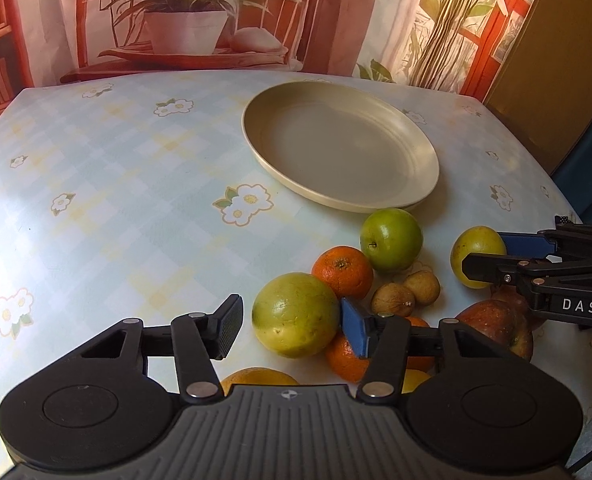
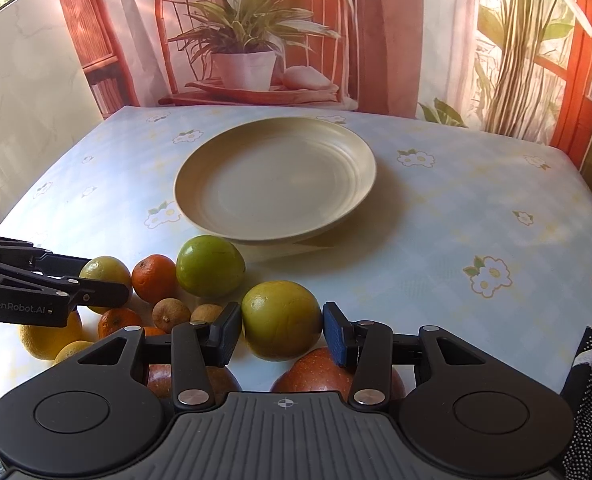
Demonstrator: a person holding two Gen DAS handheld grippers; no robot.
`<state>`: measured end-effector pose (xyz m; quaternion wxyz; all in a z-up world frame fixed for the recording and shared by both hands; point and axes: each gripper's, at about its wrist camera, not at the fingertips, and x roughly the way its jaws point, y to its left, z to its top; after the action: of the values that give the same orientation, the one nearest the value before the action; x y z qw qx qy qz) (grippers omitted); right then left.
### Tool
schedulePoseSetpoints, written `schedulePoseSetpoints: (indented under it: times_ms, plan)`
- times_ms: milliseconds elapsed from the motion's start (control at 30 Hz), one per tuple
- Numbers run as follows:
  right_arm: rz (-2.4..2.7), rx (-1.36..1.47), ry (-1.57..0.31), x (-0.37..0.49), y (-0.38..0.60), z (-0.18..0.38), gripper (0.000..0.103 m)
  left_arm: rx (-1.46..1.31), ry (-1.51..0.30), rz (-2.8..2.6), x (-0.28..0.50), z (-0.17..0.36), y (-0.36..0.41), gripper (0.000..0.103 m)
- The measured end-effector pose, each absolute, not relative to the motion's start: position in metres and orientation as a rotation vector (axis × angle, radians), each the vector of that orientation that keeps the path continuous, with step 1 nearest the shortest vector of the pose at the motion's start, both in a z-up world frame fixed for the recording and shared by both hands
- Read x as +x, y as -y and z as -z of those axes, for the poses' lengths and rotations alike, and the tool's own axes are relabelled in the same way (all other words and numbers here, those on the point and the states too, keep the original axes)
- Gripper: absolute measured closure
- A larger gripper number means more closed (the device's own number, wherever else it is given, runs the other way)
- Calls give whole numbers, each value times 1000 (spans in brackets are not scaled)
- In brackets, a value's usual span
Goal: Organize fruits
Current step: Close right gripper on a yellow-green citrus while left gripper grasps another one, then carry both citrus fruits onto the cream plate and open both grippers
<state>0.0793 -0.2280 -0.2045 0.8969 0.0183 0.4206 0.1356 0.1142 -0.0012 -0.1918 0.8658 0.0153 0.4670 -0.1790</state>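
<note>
Left wrist view: left gripper (image 1: 291, 326) half-open around a round yellow-green fruit (image 1: 295, 315), only its blue pad touching; right gripper (image 2: 281, 330) clamps another yellow-green fruit (image 2: 281, 320).

Red apples (image 2: 316, 372) half hidden behind right gripper (image 2: 281, 330) body.

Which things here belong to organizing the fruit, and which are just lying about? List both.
Job: plate, green apple, oranges, red apples, yellow-green fruit, lemons, small brown fruits.
Lying about: dotted cloth, plant-print backdrop.
</note>
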Motion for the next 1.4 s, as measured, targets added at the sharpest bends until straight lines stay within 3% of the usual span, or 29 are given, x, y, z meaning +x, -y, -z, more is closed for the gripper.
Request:
schedulePoseSetpoints:
  times_ms: [200, 1400]
  plan:
    - [-281, 38, -871, 79, 229, 204, 62, 9, -984, 392, 115, 195, -1, 52]
    - [-303, 26, -791, 92, 238, 193, 62, -33, -877, 237, 126, 172, -18, 52]
